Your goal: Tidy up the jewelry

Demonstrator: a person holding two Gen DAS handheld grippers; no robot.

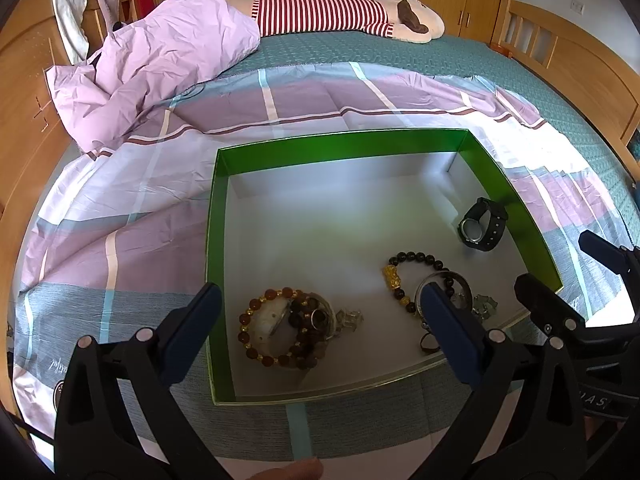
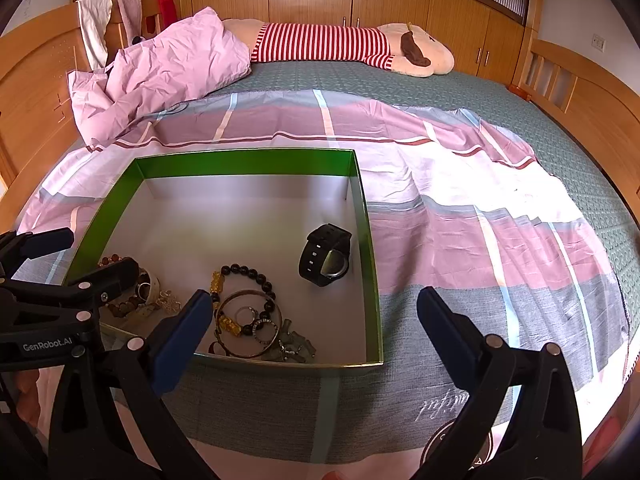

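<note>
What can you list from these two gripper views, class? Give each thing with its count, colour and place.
box: 1, green walls, pale floor, on the plaid sheet
watch: 1, black, right side of the box, apart from the rest
dark bead bracelet: 1, black with gold charms, near front of the box
brown bead bracelet: 1, reddish brown and gold, front left of the box
metal bangle: 1, bronze tone, overlapping the dark bracelet
plaid sheet: 1, pink, grey and white, on the bed
plush toy: 1, cream with red stripes, far side of the bed
left gripper: 1, black and blue, open
right gripper: 1, black and blue, open
</note>
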